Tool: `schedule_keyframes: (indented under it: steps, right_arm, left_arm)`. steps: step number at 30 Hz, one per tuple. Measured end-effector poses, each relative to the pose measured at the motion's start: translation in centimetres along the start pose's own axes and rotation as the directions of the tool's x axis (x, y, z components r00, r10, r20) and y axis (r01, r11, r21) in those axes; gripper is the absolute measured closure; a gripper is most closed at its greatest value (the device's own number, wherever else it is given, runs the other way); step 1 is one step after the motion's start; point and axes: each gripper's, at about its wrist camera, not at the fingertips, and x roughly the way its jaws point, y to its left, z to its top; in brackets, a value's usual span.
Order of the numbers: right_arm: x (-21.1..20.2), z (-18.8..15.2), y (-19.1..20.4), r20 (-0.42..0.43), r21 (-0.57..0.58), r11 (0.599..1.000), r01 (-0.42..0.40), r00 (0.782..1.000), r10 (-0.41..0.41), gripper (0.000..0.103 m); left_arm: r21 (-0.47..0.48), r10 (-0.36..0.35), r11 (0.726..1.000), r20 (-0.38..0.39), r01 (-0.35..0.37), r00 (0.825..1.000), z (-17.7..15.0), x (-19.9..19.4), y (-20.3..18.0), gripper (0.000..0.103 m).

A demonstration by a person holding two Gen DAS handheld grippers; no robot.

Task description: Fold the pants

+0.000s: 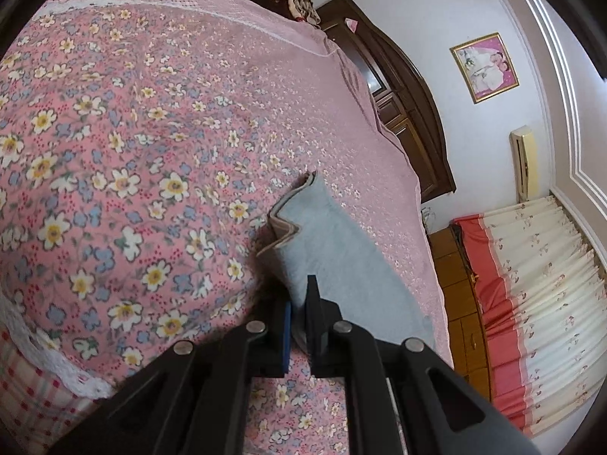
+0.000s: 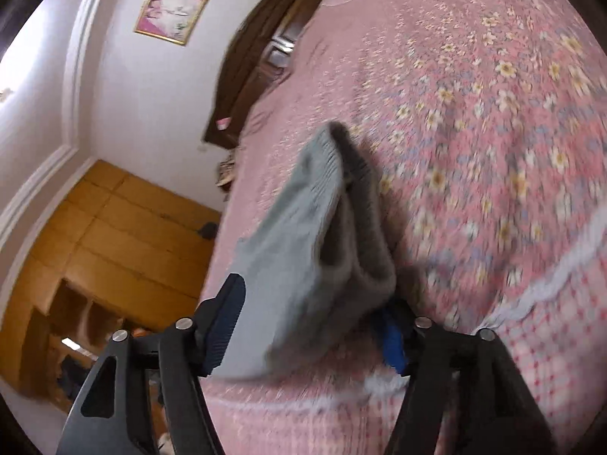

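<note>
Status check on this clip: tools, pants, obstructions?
Left tool shut on pants. Right tool open, pants between its fingers. Bedspread shows no obstructions.

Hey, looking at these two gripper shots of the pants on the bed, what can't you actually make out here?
- Left wrist view: the near end of the pants is hidden behind the left gripper, shut on the cloth.
- Right wrist view: motion blur smears the pants and the bedspread; whether the fold lies flat is unclear.
- Right gripper: open, one finger partly hidden by the cloth.
- Framed picture: too small to read.
</note>
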Motion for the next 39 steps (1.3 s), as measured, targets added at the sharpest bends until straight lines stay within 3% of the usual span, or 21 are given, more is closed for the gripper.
schedule_keyframes:
  steps: [2, 4, 10, 14, 20, 26, 33, 39]
  right_arm:
    - [-0.1, 0.2, -0.3, 0.016, 0.008, 1.0, 0.004, 1.0, -0.004, 0.065]
    - [0.2, 0.5, -1.1, 0.025, 0.035, 0.998, 0.051, 0.998, -0.052, 0.079]
    - [-1.0, 0.0, -0.3, 0.038, 0.036, 0.993, 0.109, 0.993, -0.11, 0.091]
    - [-2.4, 0.2, 2.0, 0.036, 0.113, 0.985, 0.132, 0.99, -0.137, 0.092]
    - [-3.3, 1.3, 5.5, -0.027, 0.163, 0.955, 0.246, 0.969, -0.245, 0.092]
    - [-3.0, 1.2, 3.4, -0.085, 0.174, 0.94, 0.292, 0.956, -0.281, 0.092]
    - [-1.6, -0.3, -0.5, -0.091, 0.204, 0.955, 0.216, 0.975, -0.201, 0.089]
    - [-2.3, -0.5, -1.4, -0.093, 0.144, 0.979, 0.146, 0.987, -0.134, 0.084]
  left_arm:
    - [0.003, -0.004, 1.0, 0.008, 0.004, 1.0, -0.1, 0.0, 0.1, 0.097]
    - [0.002, -0.009, 1.0, 0.011, 0.009, 1.0, -0.2, 0.0, 0.2, 0.097]
    - [-0.01, -0.036, 0.999, 0.015, 0.036, 0.999, -0.4, -0.4, 1.1, 0.097]
    - [-0.016, -0.064, 0.998, 0.048, 0.065, 0.997, -0.3, -2.0, 0.3, 0.098]
    - [0.057, -0.084, 0.995, 0.067, 0.08, 0.994, -0.5, -5.3, -2.3, 0.098]
    - [0.059, -0.044, 0.997, 0.02, 0.043, 0.999, -2.0, -6.4, -0.8, 0.098]
    - [0.034, 0.033, 0.999, -0.028, -0.032, 0.999, -4.3, -5.4, 2.4, 0.095]
    - [0.074, 0.078, 0.994, 0.013, -0.078, 0.997, -4.7, -8.1, 2.2, 0.09]
